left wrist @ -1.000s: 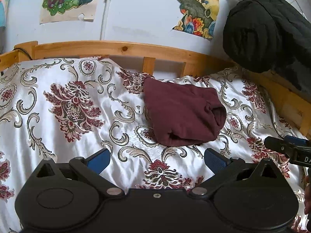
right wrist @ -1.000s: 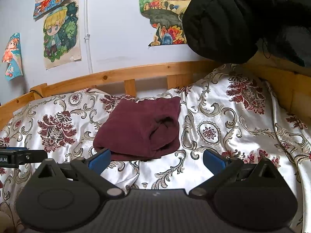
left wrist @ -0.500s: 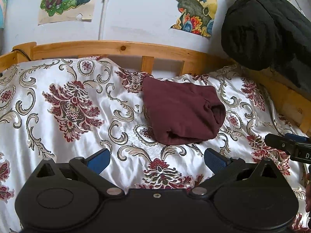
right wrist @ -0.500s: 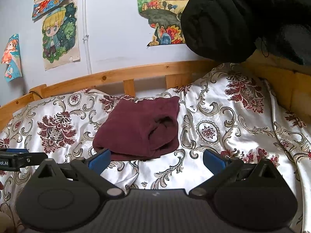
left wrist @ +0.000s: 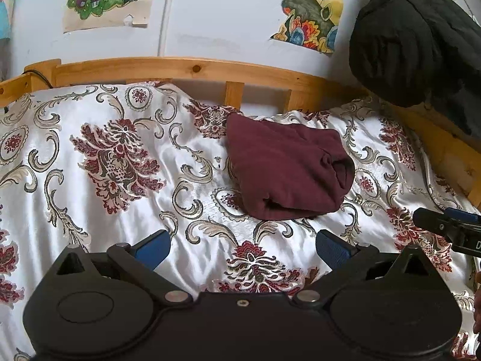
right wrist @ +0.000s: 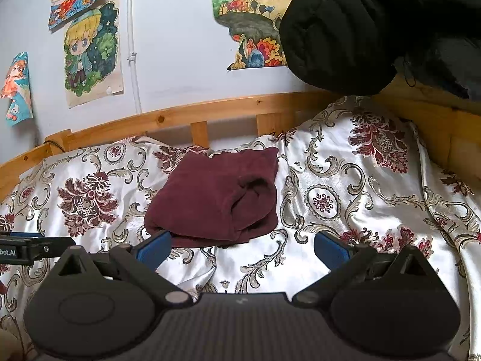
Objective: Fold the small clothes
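Note:
A dark maroon garment (left wrist: 285,168) lies folded into a compact bundle on the floral white bedspread (left wrist: 120,162), near the wooden headboard. It also shows in the right wrist view (right wrist: 216,198). My left gripper (left wrist: 242,245) is open and empty, hovering a short way in front of the bundle. My right gripper (right wrist: 242,245) is open and empty, its left fingertip (right wrist: 154,246) close to the bundle's near edge. Each gripper's tip shows at the edge of the other's view.
A wooden bed rail (left wrist: 186,70) runs along the back and right side. A black padded jacket (left wrist: 415,39) hangs at the upper right over the rail. Drawings are taped on the wall (right wrist: 93,54). The bedspread is wrinkled on the right (right wrist: 390,186).
Both views shift only slightly; the garment and both open grippers stay about where they were.

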Demonstrator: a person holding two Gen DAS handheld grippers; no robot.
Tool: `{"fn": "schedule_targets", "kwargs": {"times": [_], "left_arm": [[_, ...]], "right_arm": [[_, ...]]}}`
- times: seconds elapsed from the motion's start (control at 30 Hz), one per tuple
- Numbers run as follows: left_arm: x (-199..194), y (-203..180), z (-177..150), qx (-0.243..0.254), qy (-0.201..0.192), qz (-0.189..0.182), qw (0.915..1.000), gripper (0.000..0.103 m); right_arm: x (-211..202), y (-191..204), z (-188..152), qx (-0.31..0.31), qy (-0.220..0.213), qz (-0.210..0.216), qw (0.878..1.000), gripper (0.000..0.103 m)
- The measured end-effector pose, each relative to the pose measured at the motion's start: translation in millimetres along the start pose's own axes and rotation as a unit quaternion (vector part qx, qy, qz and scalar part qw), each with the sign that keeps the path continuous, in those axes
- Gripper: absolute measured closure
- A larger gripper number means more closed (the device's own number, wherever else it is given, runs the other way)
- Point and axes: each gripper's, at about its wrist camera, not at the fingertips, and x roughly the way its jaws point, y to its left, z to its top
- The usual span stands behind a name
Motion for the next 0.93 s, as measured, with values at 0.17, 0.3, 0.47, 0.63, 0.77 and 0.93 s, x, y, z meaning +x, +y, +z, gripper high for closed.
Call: {"fn": "schedule_targets", "kwargs": {"times": [0.17,0.3,0.47,0.63,0.77,0.93], "left_arm": [[0.9,-3.5,1.3,0.018,0.010,0.020,0.9996,0.001],[3.5,-12.5,2.6,0.056,0.020,0.103,0.9929,0.001],[1.7,-17.2,1.7,0.093,0.016,0.134,0.9864,0.001],[-2.2,-14.9,1.9,0.077,0.016,0.105,0.9914,0.001],[-2.4,-17.4,0.9,0.083,0.008,0.102,0.9912,0.001],[-2.0,-20.7,0.6,0.091,0.008,0.108,0.9899,0.001]], "right_arm": [[-0.4,2.0,0.6,-0.004,0.002,0.000,1.000,0.000],[-0.5,2.7,0.9,-0.007,0.003,0.000,1.000,0.000],[-0.3,2.5,1.1,-0.005,0.004,0.000,1.000,0.000],[-0.7,3.9,0.5,-0.009,0.005,0.003,1.000,0.000],[-0.8,3.7,0.4,-0.010,0.007,0.004,1.000,0.000],[-0.7,3.7,0.3,-0.010,0.007,0.004,1.000,0.000]]}}
